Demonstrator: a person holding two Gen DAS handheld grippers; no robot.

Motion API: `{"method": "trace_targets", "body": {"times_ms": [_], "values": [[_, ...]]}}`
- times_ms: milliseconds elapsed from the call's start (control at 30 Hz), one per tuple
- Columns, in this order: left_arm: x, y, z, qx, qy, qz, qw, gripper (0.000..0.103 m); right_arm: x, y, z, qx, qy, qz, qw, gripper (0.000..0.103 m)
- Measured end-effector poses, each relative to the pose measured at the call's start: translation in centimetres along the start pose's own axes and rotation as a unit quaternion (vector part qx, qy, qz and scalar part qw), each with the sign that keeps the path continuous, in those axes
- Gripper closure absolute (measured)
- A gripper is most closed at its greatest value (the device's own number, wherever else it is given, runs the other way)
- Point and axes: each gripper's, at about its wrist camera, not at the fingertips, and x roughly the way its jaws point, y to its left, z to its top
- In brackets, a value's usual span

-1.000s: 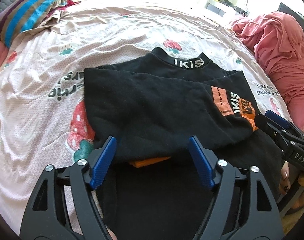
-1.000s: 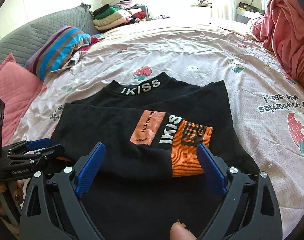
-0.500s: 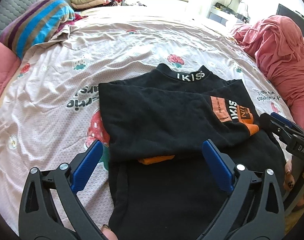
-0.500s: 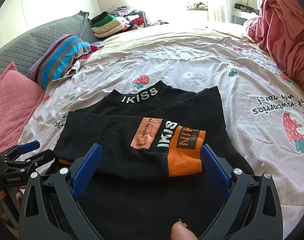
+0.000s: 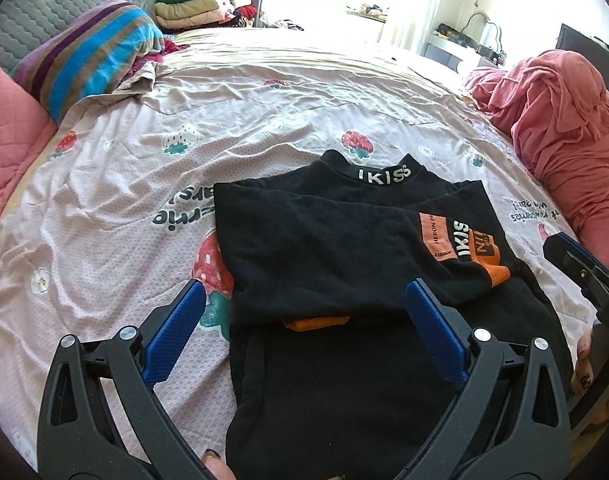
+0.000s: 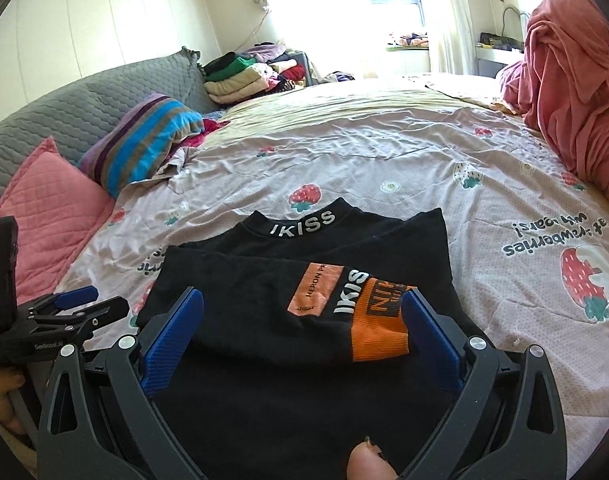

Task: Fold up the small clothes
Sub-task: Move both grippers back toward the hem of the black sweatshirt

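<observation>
The black knit sweater (image 5: 344, 264) with a white-lettered collar lies flat on the pink strawberry-print bedsheet (image 5: 264, 112), its long axis running from hem, nearest the cameras, to collar pointing toward the far window; both sleeves are folded across its chest, the upper one ending in an orange ribbed cuff (image 6: 378, 332). The left gripper (image 5: 304, 330) and right gripper (image 6: 302, 330) hover over the sweater's near half, blue-padded jaws spread wide, gripping nothing. Left of the sweater sits a striped pillow (image 6: 144, 140), right a heaped pink blanket (image 5: 560, 132).
</observation>
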Motion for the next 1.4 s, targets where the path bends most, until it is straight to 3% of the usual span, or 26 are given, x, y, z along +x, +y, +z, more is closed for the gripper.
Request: {"method": "trace_targets", "body": {"times_ms": [633, 1400], "values": [[-2.2, -0.5, -3.2, 0.014, -0.002, 0.003, 0.9999, 0.009, -4.1, -2.3, -2.4, -0.004, -0.002, -0.017, 1.0, 0.004], [-4.0, 0.5, -7.6, -0.016, 0.036, 0.001, 0.9992, 0.009, -6.3, -3.8, -5.8, -0.015, 0.025, -0.032, 0.999, 0.004]]}}
